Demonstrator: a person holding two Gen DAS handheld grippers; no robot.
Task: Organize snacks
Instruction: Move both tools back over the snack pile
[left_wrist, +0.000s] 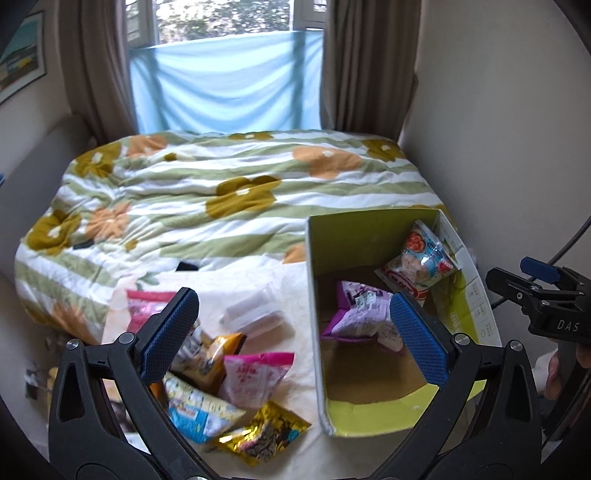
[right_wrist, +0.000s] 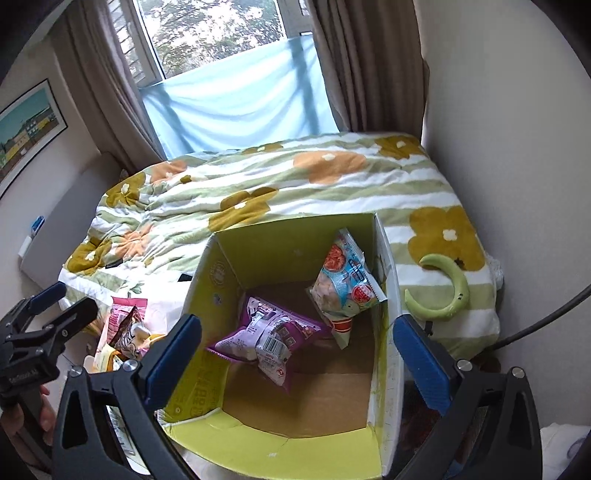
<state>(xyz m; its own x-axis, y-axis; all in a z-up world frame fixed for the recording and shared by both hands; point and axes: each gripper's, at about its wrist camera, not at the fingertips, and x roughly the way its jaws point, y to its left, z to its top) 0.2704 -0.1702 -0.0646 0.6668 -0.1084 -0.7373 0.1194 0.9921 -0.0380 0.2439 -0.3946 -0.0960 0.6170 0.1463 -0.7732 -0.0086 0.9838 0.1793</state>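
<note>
Two snack packets lie inside the open green cardboard box (right_wrist: 258, 254) on the bed (right_wrist: 295, 184): one purple packet (right_wrist: 266, 332) on the box floor and one red-and-blue packet (right_wrist: 343, 280) leaning in the far right corner. Left of the box, a loose pile of snack packets (left_wrist: 229, 373) lies on the bed; about five show. One green crescent-shaped item (right_wrist: 447, 291) rests on the floral blanket, right of the box. Both jaws stand wide apart with nothing between them: left hand-held gripper (left_wrist: 291, 332), right hand-held gripper (right_wrist: 295, 358).

Left gripper (left_wrist: 291, 325) jaws wide, empty; purple packet (left_wrist: 354, 317) and red-blue packet (left_wrist: 421, 262) inside green box (left_wrist: 362, 417); snack pile (left_wrist: 236, 391) just beside box's left wall.
</note>
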